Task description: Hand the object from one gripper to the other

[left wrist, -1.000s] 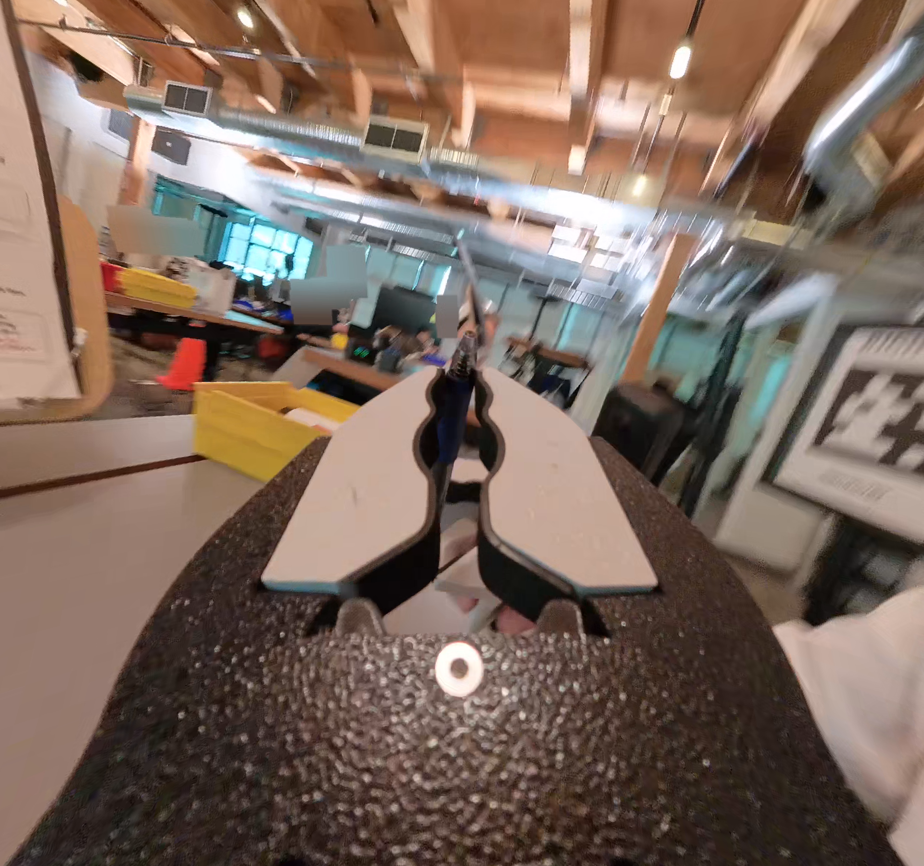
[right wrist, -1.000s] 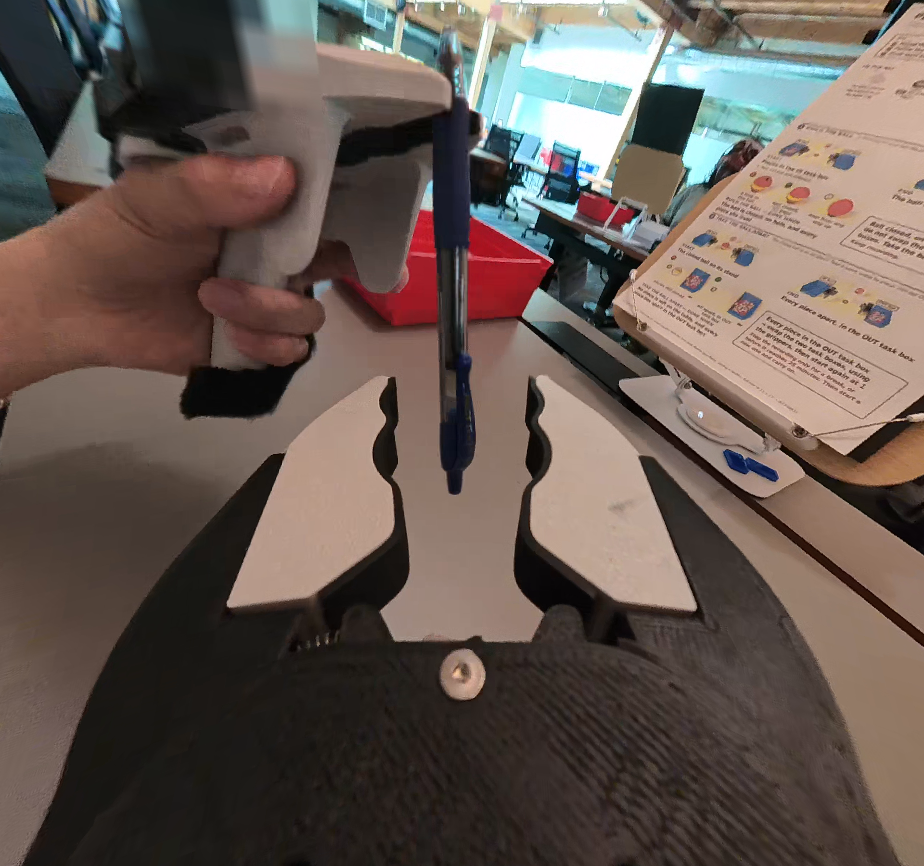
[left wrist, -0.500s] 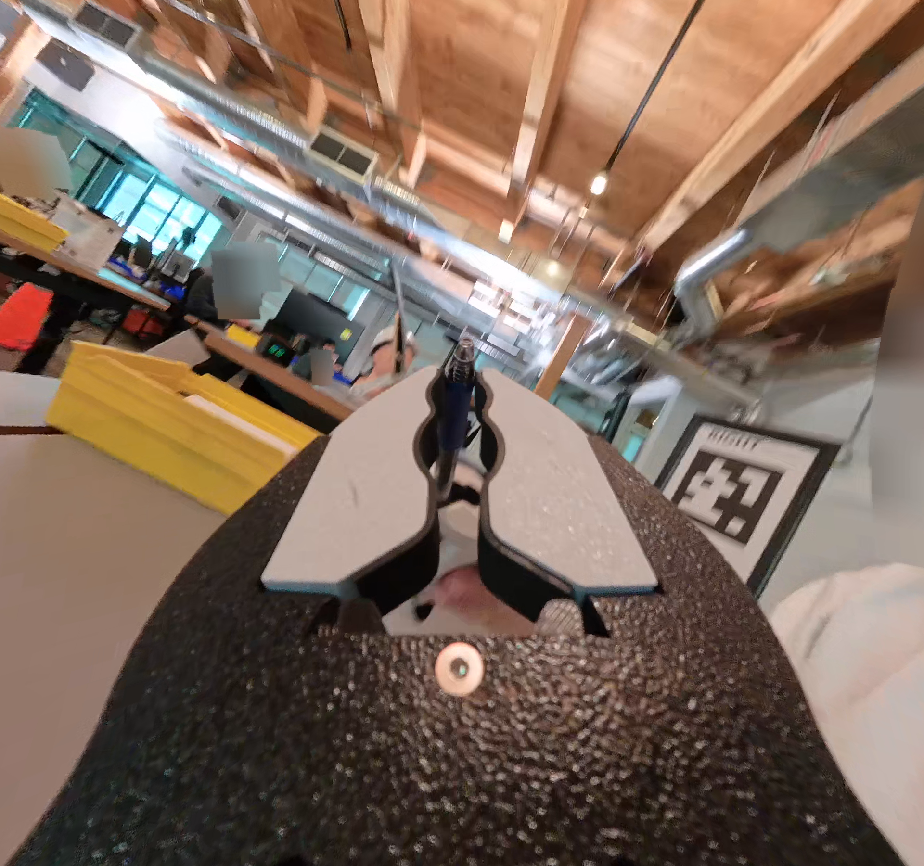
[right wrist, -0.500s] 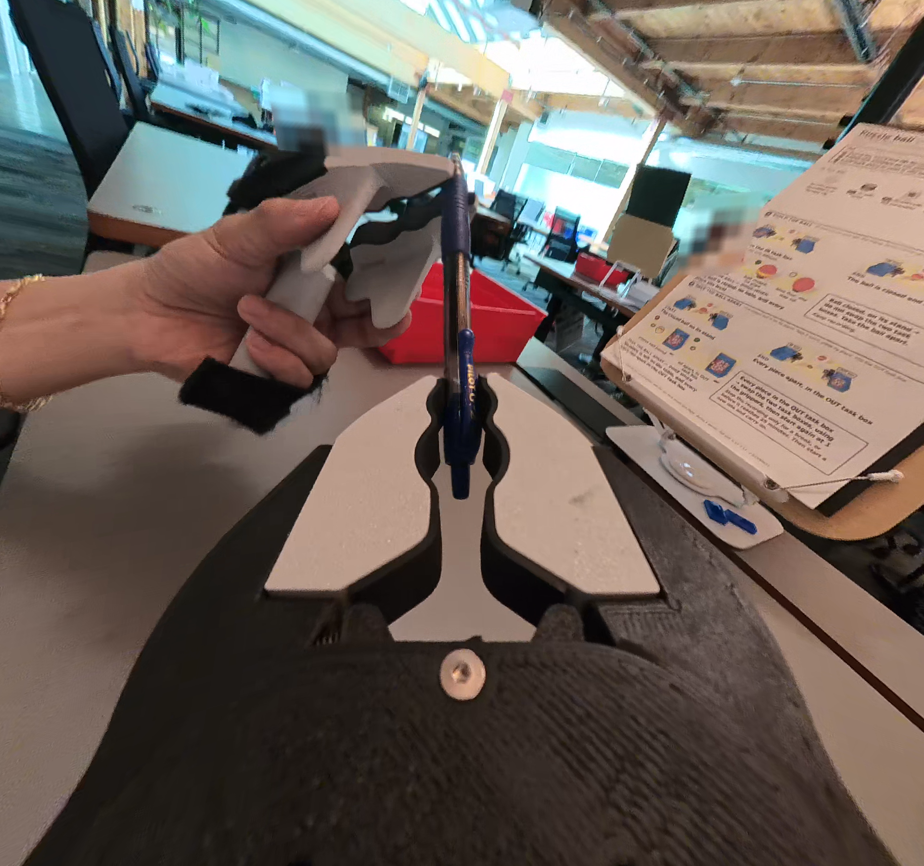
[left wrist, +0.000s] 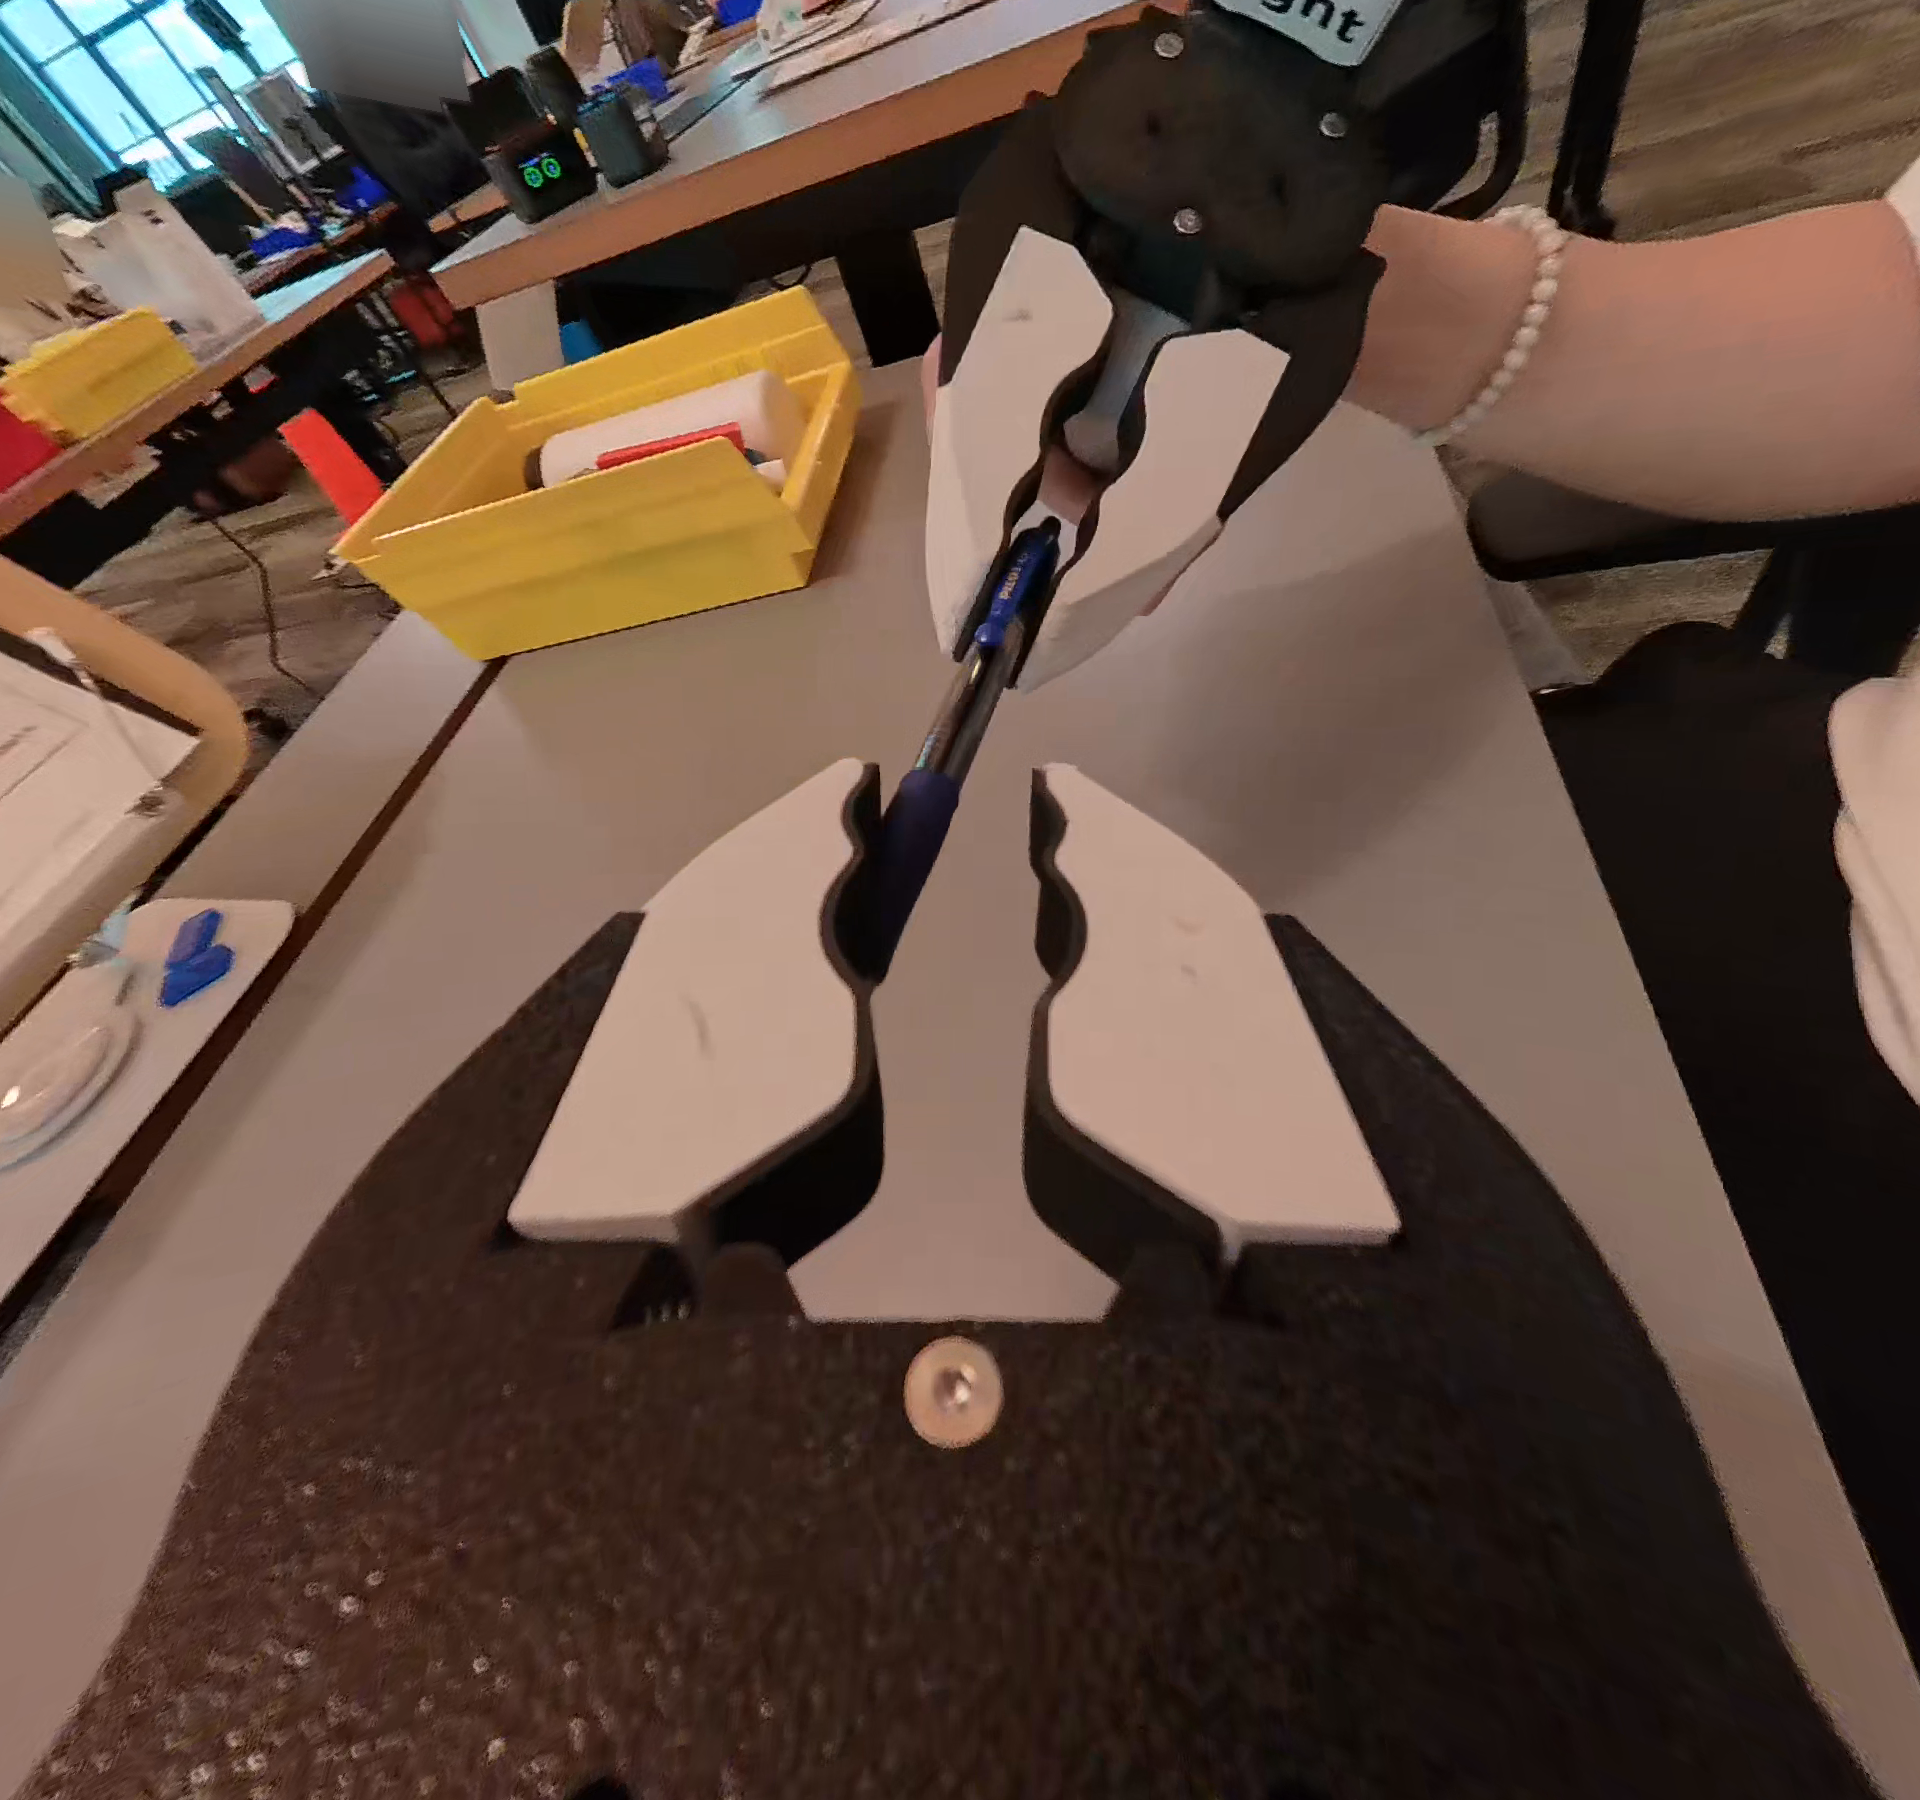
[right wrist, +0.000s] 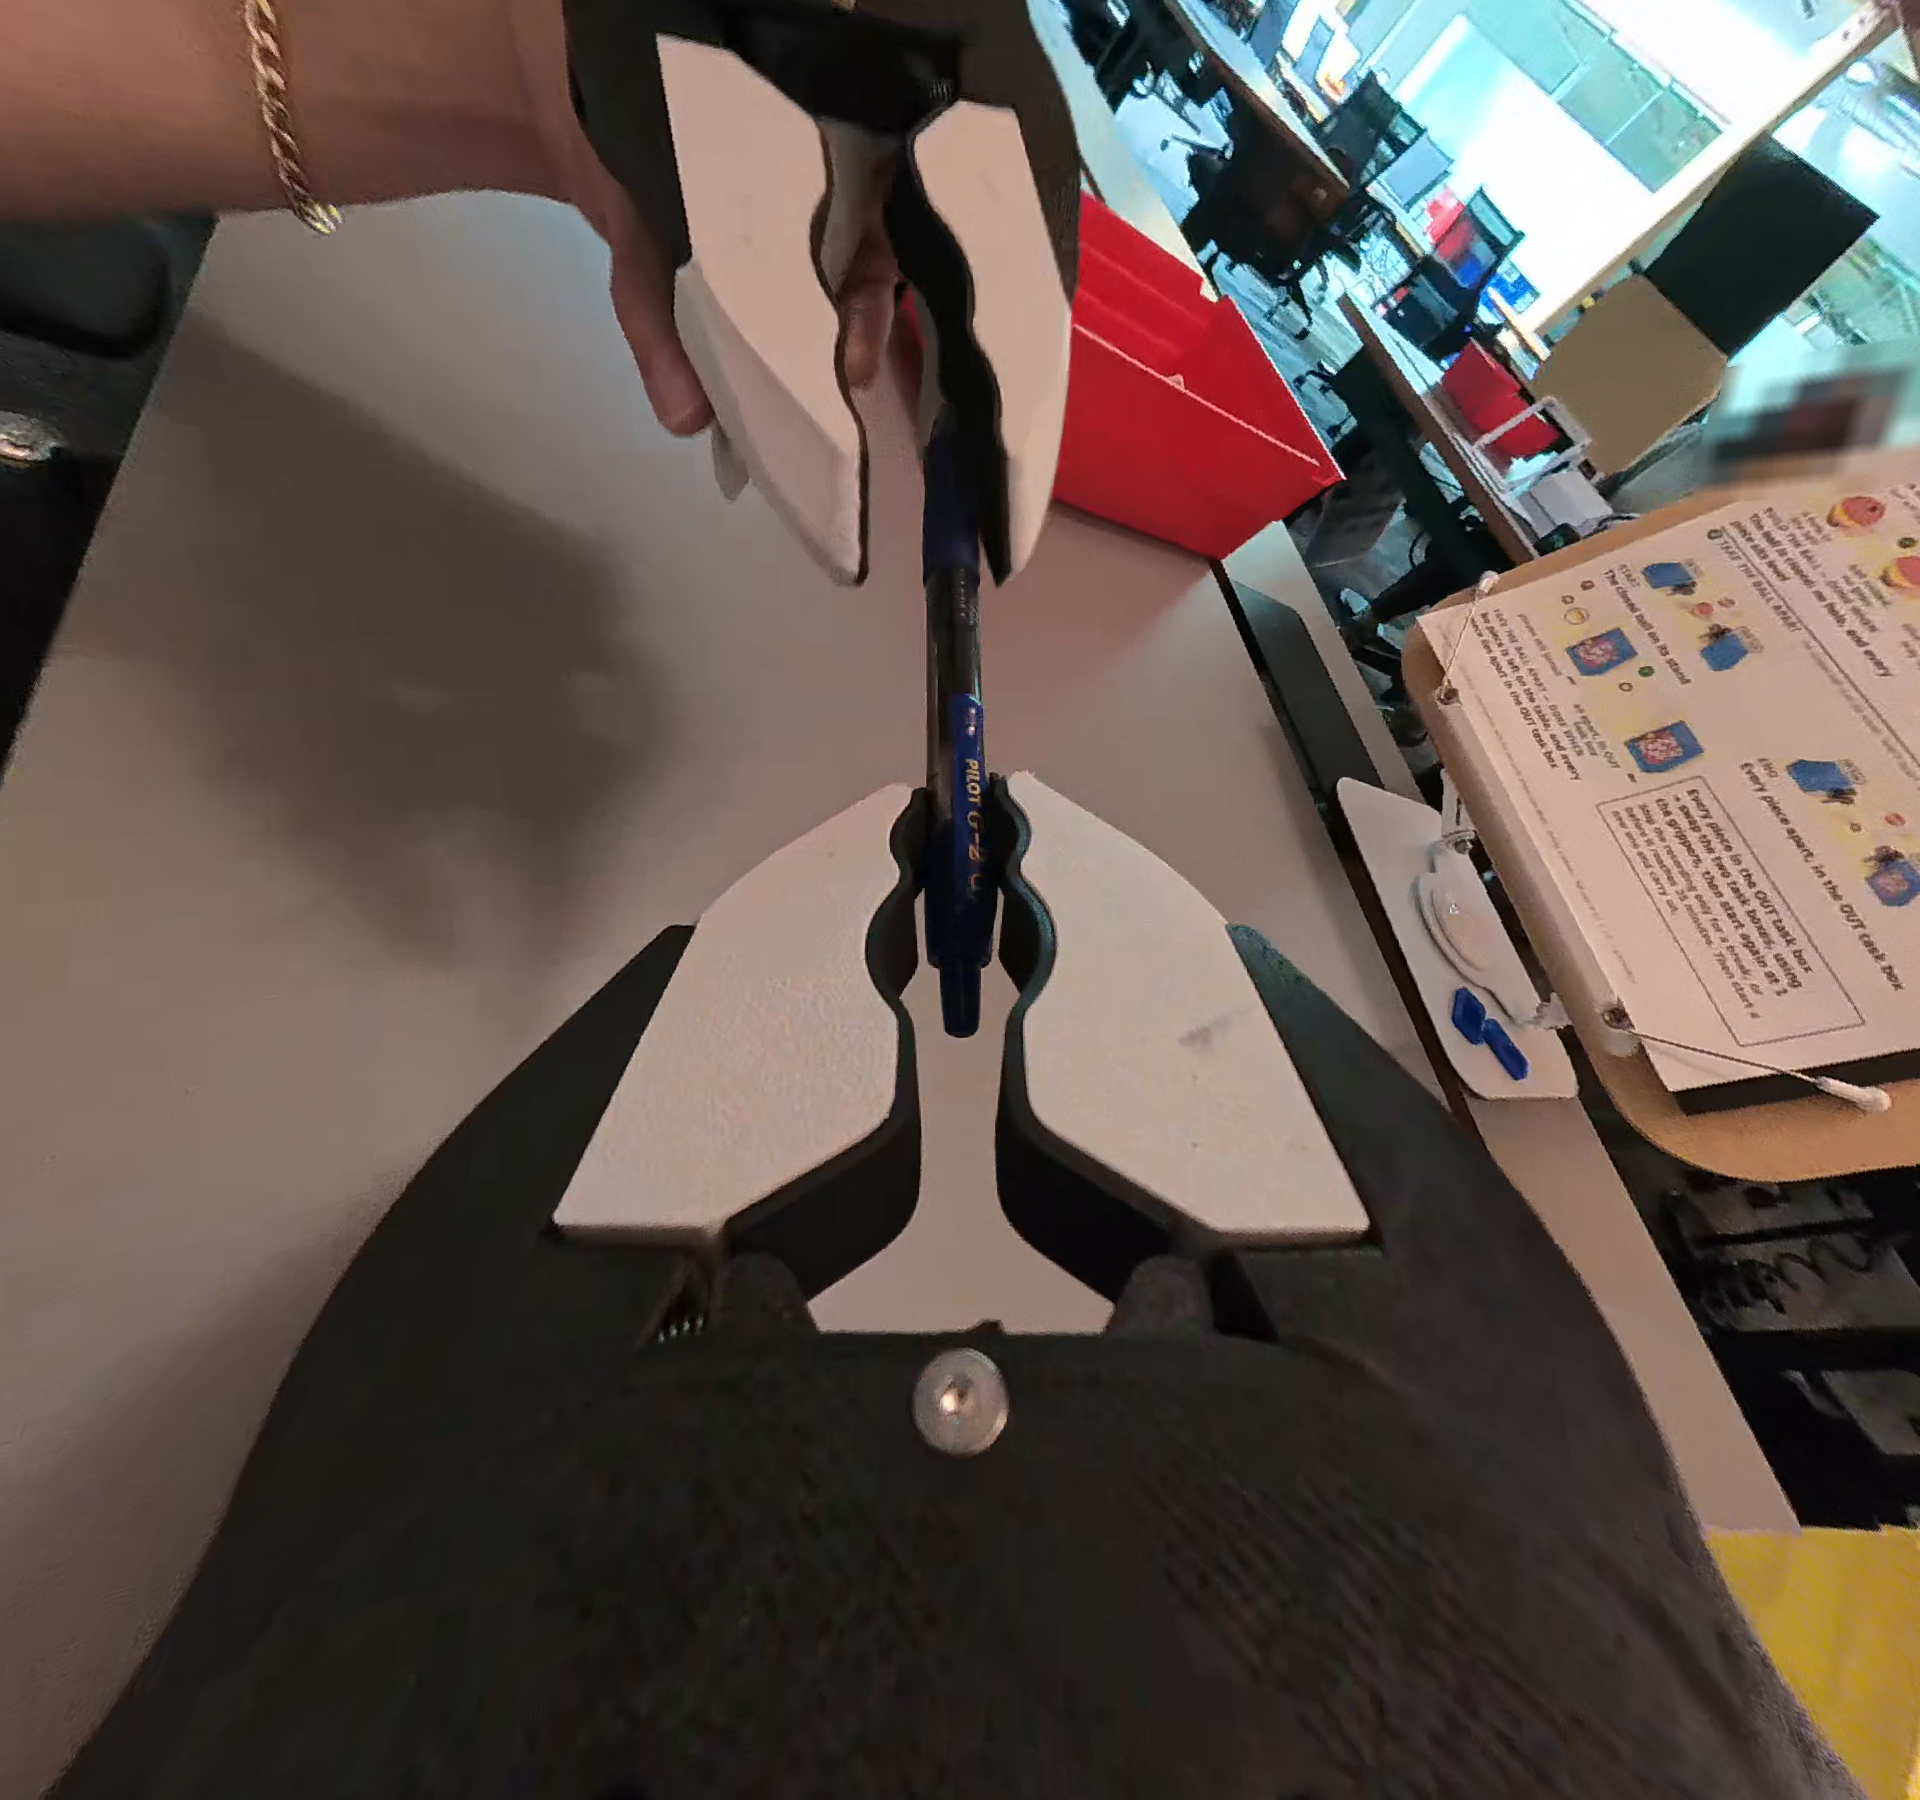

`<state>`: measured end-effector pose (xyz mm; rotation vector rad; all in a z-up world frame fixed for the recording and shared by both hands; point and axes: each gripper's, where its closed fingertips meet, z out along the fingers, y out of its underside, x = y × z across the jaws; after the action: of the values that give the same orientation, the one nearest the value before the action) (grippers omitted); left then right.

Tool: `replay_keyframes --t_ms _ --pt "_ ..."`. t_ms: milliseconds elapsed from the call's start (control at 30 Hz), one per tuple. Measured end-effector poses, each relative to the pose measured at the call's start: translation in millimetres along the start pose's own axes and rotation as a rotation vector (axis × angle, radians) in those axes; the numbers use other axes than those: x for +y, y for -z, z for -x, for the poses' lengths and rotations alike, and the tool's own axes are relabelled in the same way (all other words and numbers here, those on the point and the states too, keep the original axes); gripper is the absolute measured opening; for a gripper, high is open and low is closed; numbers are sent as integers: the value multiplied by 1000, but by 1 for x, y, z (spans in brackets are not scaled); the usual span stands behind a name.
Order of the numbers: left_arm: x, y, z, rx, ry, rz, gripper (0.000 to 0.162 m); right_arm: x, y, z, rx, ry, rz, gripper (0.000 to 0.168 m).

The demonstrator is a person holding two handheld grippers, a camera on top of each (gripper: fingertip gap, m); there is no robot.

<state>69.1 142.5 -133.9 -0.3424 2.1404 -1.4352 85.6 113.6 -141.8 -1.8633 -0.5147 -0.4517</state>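
Note:
A blue pen point(left wrist: 961, 711) with a dark rubber grip hangs in the air between the two grippers above the grey table point(left wrist: 1299, 763). My right gripper point(right wrist: 958, 800) is shut on the pen's clip end point(right wrist: 961, 877). It also shows in the left wrist view point(left wrist: 997, 659), facing my left gripper. My left gripper point(left wrist: 948, 794) is open. The pen's rubber grip point(left wrist: 914, 846) lies between its fingers, against the left one. In the right wrist view the left gripper point(right wrist: 930, 566) hangs over the pen point(right wrist: 951, 649), jaws apart.
A yellow bin point(left wrist: 623, 524) with items stands at the table's far left in the left wrist view. A red bin point(right wrist: 1164, 400) stands behind the left gripper. An instruction board point(right wrist: 1714, 784) and a white card with small blue pieces point(right wrist: 1486, 1044) sit at the table's side. The left gripper's tips are roughly 4 cm from the right gripper's.
My right gripper closed on the pen's clip end, then my left gripper opened off the rubber grip. Both grippers have tipped down toward the table.

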Motion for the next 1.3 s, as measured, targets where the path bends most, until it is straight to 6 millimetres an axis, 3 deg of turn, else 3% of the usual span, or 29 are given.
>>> replay_keyframes --t_ms 233,367,533,633,733,800,933,1033,1133,1233,1300 --pt "-7 8 -2 74 73 -136 23 -17 10 8 -93 -57 -134 10" --pt "-7 10 -11 145 63 -171 12 -18 11 9 -111 -70 -147 11" --pt "-18 9 -11 165 91 -266 11 -20 14 5 -99 -111 -188 12" --pt "-28 11 5 105 177 -390 11 -25 20 -18 -17 -260 -315 27" --pt "-46 25 28 36 339 -629 10 -27 31 -43 18 -523 -491 42" --pt "-50 27 36 8 418 -735 10 -29 33 -56 59 -661 -610 42" --pt "-48 15 36 -11 481 -830 10 -46 23 -54 27 -793 -719 49" --pt "-46 2 29 15 503 -837 10 -53 20 -53 78 -777 -739 40" --pt "-45 -10 20 30 482 -811 10 -51 22 -53 107 -743 -749 15" --pt "-44 -14 17 46 490 -794 11 -50 24 -51 47 -754 -754 13" --pt "-37 -20 16 79 507 -715 12 -46 23 -50 48 -678 -666 12"
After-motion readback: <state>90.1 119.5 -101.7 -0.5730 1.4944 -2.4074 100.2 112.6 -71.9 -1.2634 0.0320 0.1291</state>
